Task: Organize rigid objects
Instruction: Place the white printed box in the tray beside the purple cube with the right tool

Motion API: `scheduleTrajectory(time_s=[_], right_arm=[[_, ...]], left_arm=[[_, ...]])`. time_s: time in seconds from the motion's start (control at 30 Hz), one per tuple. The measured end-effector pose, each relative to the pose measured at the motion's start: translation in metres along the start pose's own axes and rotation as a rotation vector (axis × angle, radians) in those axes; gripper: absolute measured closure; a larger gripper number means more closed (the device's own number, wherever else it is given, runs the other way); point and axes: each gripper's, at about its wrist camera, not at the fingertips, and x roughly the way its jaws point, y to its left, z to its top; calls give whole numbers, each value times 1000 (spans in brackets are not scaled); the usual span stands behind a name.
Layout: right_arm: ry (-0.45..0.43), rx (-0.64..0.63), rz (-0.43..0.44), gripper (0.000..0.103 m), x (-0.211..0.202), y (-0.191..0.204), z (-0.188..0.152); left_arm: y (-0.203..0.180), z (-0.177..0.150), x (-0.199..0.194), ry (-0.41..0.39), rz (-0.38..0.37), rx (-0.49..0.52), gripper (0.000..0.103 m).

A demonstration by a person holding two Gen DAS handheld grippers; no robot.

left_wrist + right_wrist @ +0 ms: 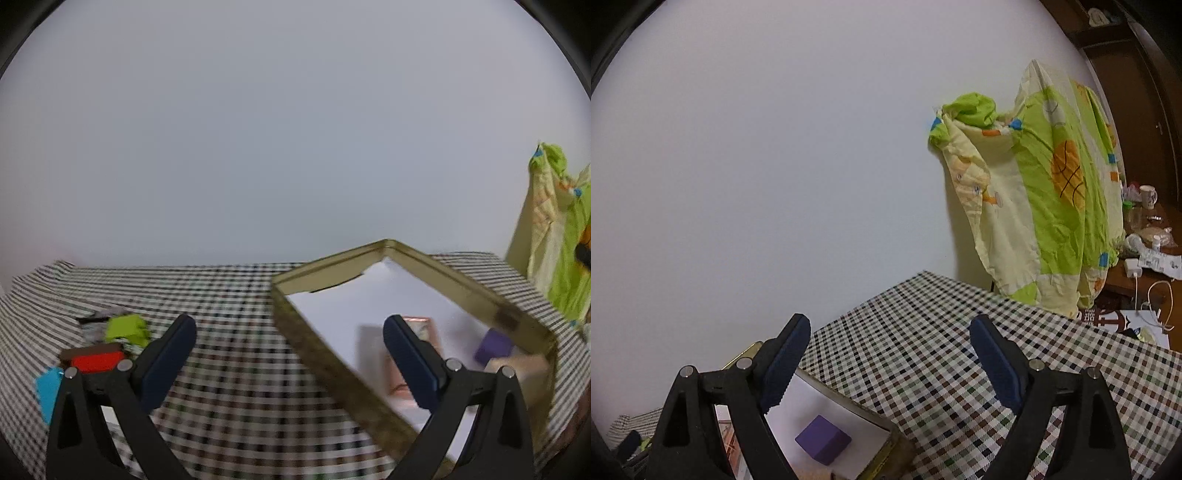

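Purple block (823,438): resting inside gold-rimmed box (317,354), near corner.
Pink carton (421,326): lying inside the same box.
Red (98,361) and green items (127,328): outside, on counter.

Both wrist views look low across the checked table (240,314), sharing the gold tray (461,284) and purple block (823,439).

A shallow box (325,363) sits on the covered table (236,295), toward its right side; inside it lie a cube (823,438) near one corner, a carton (419,325) further in, and a block (517,369) just beside the cube; left of the box — well apart — a small heap of items (110,343) rests on the cloth; behind the table's right end, a draped sheet (1041,184) hangs near the wall; further right stands a cluttered side table (1145,236).
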Motion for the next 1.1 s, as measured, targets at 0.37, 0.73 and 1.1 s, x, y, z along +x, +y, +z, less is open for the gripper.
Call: scheduleTrajectory(time_s=[0.37, 0.73, 1.1], right_arm=[[-145, -53, -58, 13, -27, 12, -7], [-123, -168, -51, 13, -41, 42, -25], [-111, -187, -21, 13, -58, 54, -36]], left_arm=[[24, -4, -20, 0, 12, -48, 1], [39, -10, -37, 8, -8, -19, 1], [57, -12, -46, -3, -6, -10, 1]])
